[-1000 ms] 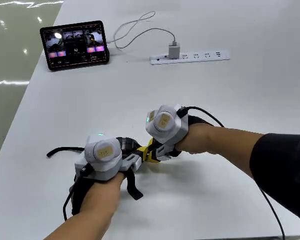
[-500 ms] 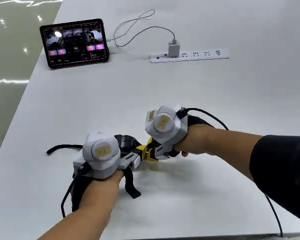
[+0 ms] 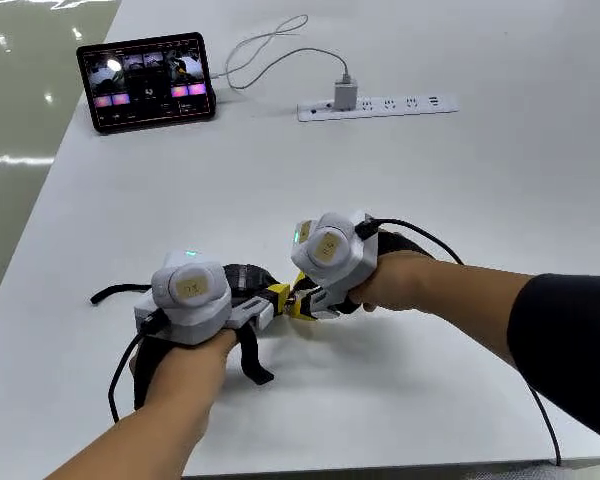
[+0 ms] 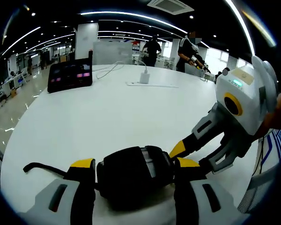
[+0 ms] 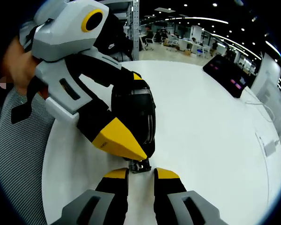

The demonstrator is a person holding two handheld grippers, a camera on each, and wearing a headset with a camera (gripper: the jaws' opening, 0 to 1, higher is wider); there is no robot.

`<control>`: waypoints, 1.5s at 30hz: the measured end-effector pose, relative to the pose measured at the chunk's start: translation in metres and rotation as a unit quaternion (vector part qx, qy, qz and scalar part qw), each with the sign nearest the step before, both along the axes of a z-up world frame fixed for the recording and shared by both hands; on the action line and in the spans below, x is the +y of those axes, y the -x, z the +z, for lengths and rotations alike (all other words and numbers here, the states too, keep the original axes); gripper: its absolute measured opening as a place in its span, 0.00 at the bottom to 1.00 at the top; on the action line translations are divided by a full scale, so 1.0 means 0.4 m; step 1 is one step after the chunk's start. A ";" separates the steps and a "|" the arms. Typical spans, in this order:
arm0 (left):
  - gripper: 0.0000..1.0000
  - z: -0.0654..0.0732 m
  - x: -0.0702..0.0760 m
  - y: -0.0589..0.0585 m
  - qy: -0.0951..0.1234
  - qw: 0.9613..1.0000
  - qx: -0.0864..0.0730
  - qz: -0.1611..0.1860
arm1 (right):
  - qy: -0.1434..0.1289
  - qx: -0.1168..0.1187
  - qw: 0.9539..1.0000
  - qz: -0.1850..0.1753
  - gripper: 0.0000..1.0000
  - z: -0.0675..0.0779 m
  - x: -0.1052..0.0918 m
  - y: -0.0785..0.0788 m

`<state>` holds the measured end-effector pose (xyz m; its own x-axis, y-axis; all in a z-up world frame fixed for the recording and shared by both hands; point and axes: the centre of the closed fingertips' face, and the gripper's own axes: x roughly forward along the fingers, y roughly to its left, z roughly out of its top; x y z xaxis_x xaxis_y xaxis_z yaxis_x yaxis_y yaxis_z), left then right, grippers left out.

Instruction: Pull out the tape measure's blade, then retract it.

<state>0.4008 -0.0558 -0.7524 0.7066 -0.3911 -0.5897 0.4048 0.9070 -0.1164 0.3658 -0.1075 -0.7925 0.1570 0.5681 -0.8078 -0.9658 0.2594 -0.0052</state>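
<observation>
The tape [image 4: 131, 180] sits low over the near edge of the white table [image 3: 430, 180], a little left of the middle; the left gripper [image 4: 133, 163] is clenched on its black case, one yellow-tipped jaw pressed to each side, so the case fills the gap between them; you can see a thin black strap [image 3: 110, 294] trailing from the case out to the left across the tabletop.

The right gripper [image 5: 140, 174] comes in from the right and meets the tape nose to nose; its jaws stand narrowly apart, and the small metal hook [image 5: 139, 166] at the blade's end lies right at their tips, just under the left gripper's near jaw; from here I can't tell whether the jaws actually pinch the hook or only flank it; hardly any blade shows between hook and case.

In the head view the two grippers touch or nearly touch at the tips, the person's forearms reaching in from the near side, the right one in a dark sleeve.

Far across the table a tablet [image 3: 145, 68] stands propped at the far left with its screen lit; to its right lies a white power strip [image 3: 400, 104] with a charger [image 3: 345, 96] plugged in; a pale cable [image 3: 270, 55] loops from the charger toward the tablet; all of these are well apart from the tape.
</observation>
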 end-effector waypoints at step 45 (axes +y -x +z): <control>0.99 0.079 0.074 0.027 0.001 0.978 0.002 -0.207 | -0.063 -0.011 0.988 -0.140 0.48 0.142 -0.281 0.045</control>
<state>0.3901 -0.0260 -0.7207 0.4849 -0.6453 -0.5903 0.7375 0.6645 -0.1206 0.3477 -0.2201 -0.7357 0.3391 0.5957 -0.7281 -0.8557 0.5169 0.0244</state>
